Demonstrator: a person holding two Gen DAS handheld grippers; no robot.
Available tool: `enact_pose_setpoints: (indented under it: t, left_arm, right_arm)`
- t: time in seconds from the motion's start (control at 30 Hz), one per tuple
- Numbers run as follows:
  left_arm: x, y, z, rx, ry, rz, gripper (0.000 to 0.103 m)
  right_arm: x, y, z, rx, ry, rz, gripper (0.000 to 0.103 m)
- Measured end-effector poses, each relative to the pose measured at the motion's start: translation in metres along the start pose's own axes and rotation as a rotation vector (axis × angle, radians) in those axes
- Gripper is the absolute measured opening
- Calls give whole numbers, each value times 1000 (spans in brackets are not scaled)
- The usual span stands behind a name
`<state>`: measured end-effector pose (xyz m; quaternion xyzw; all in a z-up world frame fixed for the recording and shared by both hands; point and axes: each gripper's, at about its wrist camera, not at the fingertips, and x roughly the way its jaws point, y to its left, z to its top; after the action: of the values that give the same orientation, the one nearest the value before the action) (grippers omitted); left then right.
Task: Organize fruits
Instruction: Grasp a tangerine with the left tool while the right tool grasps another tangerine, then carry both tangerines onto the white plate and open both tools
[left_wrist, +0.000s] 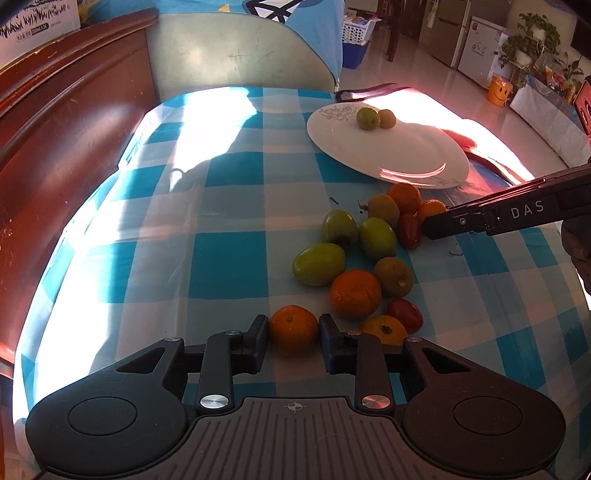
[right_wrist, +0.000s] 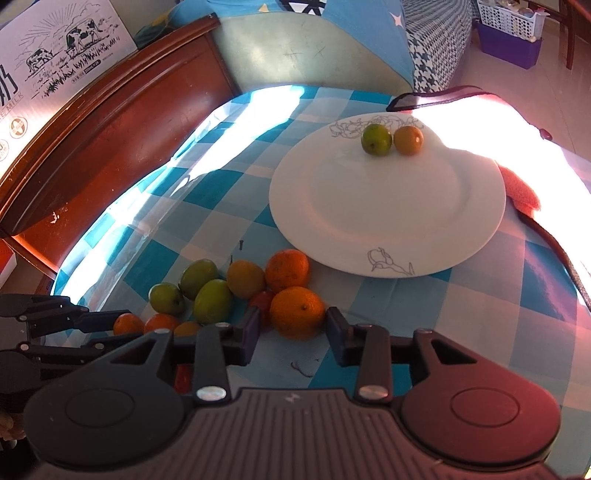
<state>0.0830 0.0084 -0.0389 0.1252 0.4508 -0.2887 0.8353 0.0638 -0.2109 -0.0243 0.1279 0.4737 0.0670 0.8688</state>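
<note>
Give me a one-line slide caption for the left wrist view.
Left tongs shut on a small round orange mandarin on blue-checked tablecloth, white ceramic plate beyond.

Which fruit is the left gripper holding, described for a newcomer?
On the blue checked tablecloth, below the white plate, lies a fruit cluster. At its near edge, the small orange mandarin sits pinched between the left gripper fingers, the only one standing apart.
</note>
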Motion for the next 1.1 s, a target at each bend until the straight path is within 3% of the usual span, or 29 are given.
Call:
enact_pose_setpoints:
  t: [0.5,0.67,1.1]
  left_arm:
    - [-9,-8,21,-14,-56,31,26]
    - [-8,-15,31,-12,-75,53,26]
    - [-7,-37,67,-10,-146,27,26]
  right_arm:
    - [-19,11,2,-83,-56,-17,33]
    - [-24,11,5,-76,-73,-28,33]
    - [-40,-1,15,-20,-125,-59,33]
